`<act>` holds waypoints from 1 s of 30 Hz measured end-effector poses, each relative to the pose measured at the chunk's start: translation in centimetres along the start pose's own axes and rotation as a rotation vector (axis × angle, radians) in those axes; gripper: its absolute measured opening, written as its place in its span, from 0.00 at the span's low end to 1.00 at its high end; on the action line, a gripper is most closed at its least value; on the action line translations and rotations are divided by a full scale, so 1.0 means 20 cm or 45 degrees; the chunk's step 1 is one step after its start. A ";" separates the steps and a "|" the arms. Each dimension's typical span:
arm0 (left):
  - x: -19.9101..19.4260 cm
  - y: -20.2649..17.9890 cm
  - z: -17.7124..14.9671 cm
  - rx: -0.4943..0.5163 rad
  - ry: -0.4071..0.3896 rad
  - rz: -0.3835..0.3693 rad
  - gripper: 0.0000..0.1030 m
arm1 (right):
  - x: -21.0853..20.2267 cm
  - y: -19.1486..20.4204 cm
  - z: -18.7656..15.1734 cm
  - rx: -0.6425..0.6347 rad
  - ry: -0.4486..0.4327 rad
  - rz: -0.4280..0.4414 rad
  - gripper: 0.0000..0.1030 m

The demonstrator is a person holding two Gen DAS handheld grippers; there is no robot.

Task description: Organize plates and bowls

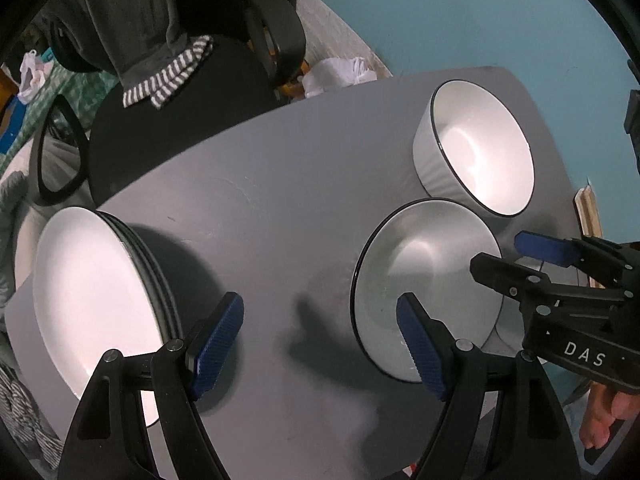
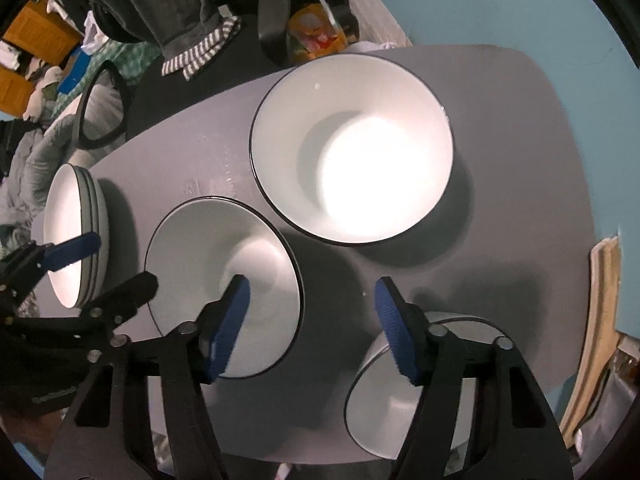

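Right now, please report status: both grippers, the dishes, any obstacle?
Left gripper open, empty. Right gripper open, empty, above white dark-rimmed bowl. Stack of white plates at table edge. Nothing in the way.

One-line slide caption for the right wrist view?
Open right tongs above grey table, between two white bowls; larger bowl beyond.

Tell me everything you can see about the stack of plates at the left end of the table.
The stack of plates sits at the left end of the grey table. The top plate is glossy white, like glazed ceramic, round, and empty, with glare across its face. At least three dark-edged rims show along its right side. The stack lies flat and even, apart from the bowls. The left hand-held gripper stands open beside it; one blue pad overlaps the rim in view, contact unclear.
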State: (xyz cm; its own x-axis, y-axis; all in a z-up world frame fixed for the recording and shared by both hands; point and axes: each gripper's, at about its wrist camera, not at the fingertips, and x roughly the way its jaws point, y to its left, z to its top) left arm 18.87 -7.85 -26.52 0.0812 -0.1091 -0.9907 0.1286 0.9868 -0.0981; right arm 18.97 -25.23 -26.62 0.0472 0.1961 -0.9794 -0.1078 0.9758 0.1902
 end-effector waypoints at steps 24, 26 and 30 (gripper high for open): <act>0.20 0.00 0.00 -0.094 0.130 -0.073 0.41 | 0.21 0.01 0.03 -0.029 0.168 0.081 0.19; 0.22 0.00 0.00 -0.106 0.149 -0.105 0.34 | 0.20 0.00 0.03 -0.024 0.163 0.084 0.18; 0.24 0.00 0.01 -0.139 0.178 -0.154 0.25 | 0.19 -0.02 0.03 -0.014 0.158 0.088 0.15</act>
State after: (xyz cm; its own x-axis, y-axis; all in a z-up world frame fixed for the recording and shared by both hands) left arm 19.39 -8.46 -31.21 -0.0674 -0.2171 -0.9738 0.0207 0.9755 -0.2189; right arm 19.71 -24.88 -30.40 -0.0839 0.2484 -0.9650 -0.1175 0.9592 0.2571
